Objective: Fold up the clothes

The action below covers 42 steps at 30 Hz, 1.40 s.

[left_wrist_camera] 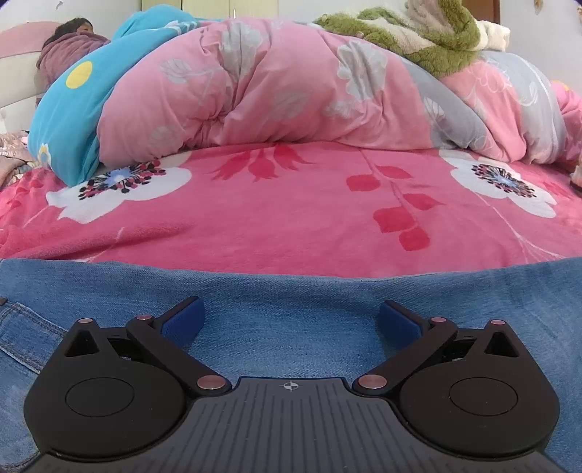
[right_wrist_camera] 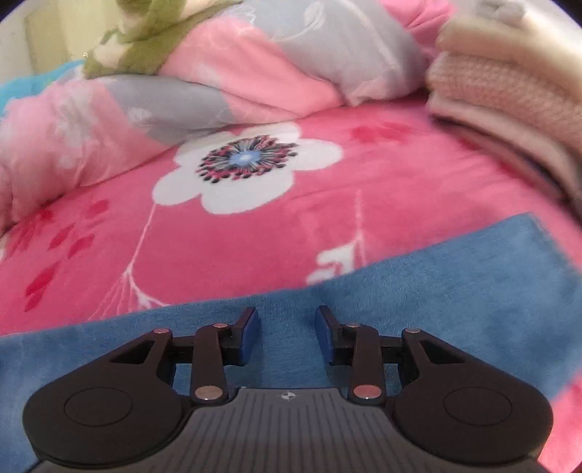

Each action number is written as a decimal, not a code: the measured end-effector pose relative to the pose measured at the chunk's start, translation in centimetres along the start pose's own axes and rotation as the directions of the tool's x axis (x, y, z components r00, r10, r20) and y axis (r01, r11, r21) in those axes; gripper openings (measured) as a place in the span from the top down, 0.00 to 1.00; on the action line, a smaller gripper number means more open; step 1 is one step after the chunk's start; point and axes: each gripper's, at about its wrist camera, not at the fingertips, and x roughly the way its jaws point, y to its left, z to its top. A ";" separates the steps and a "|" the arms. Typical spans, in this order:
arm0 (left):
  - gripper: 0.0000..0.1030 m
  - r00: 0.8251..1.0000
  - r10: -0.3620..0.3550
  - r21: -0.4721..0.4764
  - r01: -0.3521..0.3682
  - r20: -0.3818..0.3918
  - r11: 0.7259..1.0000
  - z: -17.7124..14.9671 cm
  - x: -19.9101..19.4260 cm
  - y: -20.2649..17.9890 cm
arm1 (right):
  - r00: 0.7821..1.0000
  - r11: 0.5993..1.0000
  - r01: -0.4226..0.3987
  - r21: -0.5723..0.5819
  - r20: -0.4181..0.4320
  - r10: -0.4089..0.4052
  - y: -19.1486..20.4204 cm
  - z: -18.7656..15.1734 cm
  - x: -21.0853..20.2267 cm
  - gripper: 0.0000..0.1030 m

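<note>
Blue jeans lie flat on the pink flowered bedsheet, their far edge running straight across the left wrist view. My left gripper hovers over the denim with its blue pads spread wide and nothing between them. In the blurred right wrist view the jeans run as a slanted blue band, ending at a corner on the right. My right gripper is above that band. Its pads stand a modest gap apart, and only flat fabric shows behind the gap.
A bunched pink and grey quilt fills the back of the bed, with a blue cover at its left and a green fleece on top. A person lies far left. Folded beige knitwear is stacked at right.
</note>
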 end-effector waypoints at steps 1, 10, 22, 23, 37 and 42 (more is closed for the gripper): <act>0.00 1.000 -0.001 -0.001 0.001 0.000 1.000 0.0 0.0 0.0 | 1.000 1.000 -0.001 -0.008 -0.003 0.001 -0.2 0.5 -0.4 0.65; 0.00 1.000 0.002 0.000 -0.002 0.006 1.000 -0.1 0.0 -0.1 | 1.000 0.998 -0.004 0.064 0.004 0.003 -6.6 2.4 1.9 0.63; 0.00 1.000 0.003 0.000 -0.003 0.006 1.000 -0.1 0.0 0.0 | 0.999 0.982 0.040 0.183 -0.004 -0.040 -12.2 3.4 1.2 0.62; 0.00 1.000 0.003 0.000 -0.003 0.006 1.000 -0.1 0.0 0.0 | 0.999 0.980 0.048 0.191 -0.006 -0.048 -12.3 3.7 0.5 0.61; 0.00 1.000 0.004 -0.001 -0.004 0.007 1.000 -0.1 -0.1 0.0 | 0.991 0.950 0.111 0.293 0.038 -0.127 -18.0 3.5 -2.3 0.59; 0.00 1.000 0.004 -0.002 -0.004 0.008 1.000 -0.1 -0.1 -0.1 | 0.984 0.939 0.164 0.301 0.016 -0.177 -19.8 1.5 -1.4 0.59</act>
